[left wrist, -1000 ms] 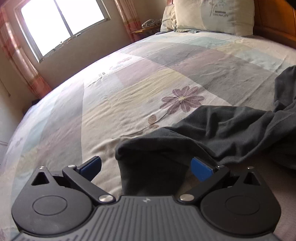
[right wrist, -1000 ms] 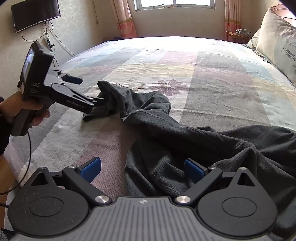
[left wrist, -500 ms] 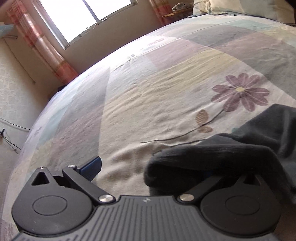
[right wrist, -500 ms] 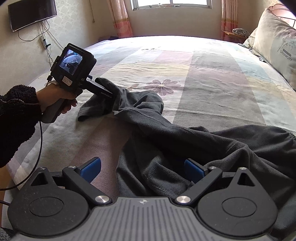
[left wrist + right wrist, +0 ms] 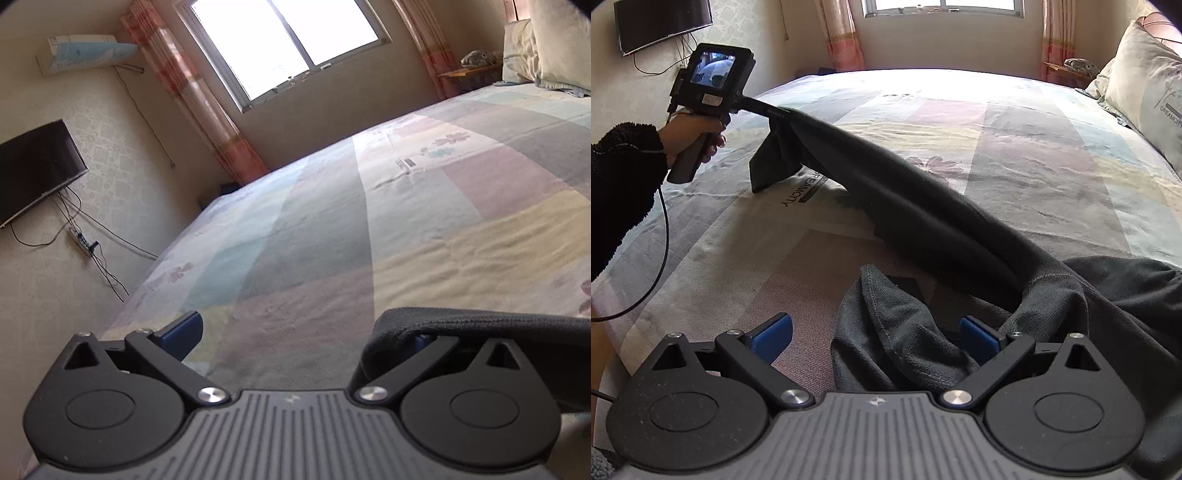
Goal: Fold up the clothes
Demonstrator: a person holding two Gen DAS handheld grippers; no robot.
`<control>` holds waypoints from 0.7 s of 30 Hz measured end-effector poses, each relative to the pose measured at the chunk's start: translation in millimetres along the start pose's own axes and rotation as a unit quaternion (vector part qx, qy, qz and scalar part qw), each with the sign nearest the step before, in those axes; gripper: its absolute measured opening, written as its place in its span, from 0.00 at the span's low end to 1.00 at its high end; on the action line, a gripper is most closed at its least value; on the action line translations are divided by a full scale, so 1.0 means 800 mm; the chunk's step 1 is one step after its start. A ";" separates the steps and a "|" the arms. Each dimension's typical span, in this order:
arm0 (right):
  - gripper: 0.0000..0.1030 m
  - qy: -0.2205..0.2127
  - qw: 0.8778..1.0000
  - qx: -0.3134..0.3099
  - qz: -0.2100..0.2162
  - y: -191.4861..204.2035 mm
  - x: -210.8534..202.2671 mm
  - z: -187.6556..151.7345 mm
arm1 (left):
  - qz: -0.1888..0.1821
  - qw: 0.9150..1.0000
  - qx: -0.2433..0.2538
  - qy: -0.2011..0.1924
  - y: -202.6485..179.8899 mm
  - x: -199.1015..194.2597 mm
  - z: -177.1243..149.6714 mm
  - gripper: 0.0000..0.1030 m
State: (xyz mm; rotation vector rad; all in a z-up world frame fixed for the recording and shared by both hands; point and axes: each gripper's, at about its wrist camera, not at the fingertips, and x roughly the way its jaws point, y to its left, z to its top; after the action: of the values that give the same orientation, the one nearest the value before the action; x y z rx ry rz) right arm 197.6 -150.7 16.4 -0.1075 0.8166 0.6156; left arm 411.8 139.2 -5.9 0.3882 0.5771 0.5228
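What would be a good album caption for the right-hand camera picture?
Left gripper lifts a dark garment off the bed; right gripper waits open.

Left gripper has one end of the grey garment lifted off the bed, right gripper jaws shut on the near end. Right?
No. The right gripper isn't shut: the right wrist view shows its jaws wide apart, a fold of the grey garment lying loose between them. The left gripper does have the far end lifted off the bed.
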 end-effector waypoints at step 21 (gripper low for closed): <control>0.97 -0.018 0.999 -0.035 0.003 -0.006 0.002 0.031 | -0.159 0.983 0.004 0.096 0.032 -0.001 -0.047 0.99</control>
State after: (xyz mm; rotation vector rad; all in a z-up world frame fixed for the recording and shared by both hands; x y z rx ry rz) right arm 217.2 -145.9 31.3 -0.1574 0.7609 0.6501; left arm 379.7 166.8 -21.9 0.2466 0.8118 0.2521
